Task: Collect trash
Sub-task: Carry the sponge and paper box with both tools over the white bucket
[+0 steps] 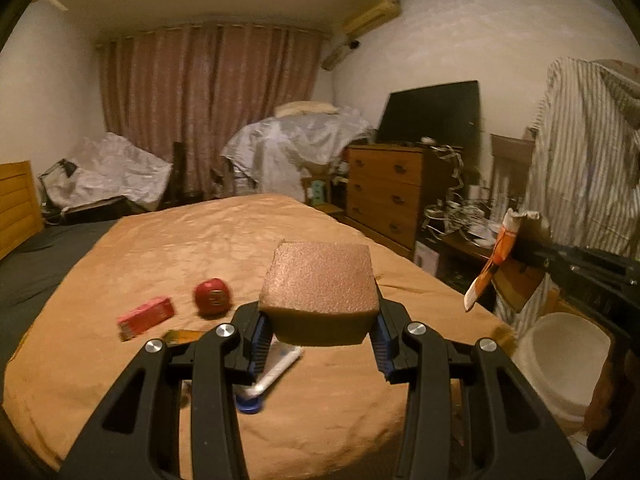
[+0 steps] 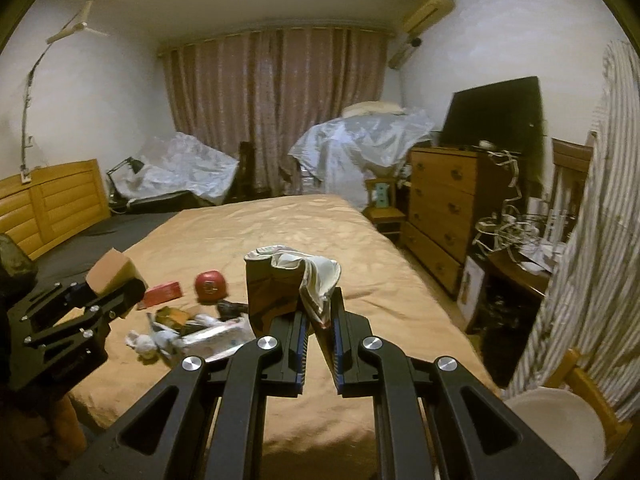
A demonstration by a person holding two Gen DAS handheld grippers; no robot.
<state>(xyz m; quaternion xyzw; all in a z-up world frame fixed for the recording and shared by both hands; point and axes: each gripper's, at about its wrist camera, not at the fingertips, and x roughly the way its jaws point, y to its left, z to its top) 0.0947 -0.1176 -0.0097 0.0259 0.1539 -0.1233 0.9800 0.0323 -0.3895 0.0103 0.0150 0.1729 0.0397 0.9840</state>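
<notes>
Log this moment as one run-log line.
left gripper: shut on sponge | right gripper: shut on crumpled wrapper | bed: red box, red ball, tube remain | white bin: beside bed

A pinkish sponge block (image 1: pixel 320 292) sat clamped above the bed (image 1: pixel 200 248), tilted. A crumpled snack bag (image 2: pixel 292 284), brown and white, stood pinched upright over the bed. On the bed lay a red ball (image 1: pixel 213 297), a pink box (image 1: pixel 146 317), a white tube (image 1: pixel 276 372) and crumpled wrappers (image 2: pixel 192 330)
</notes>
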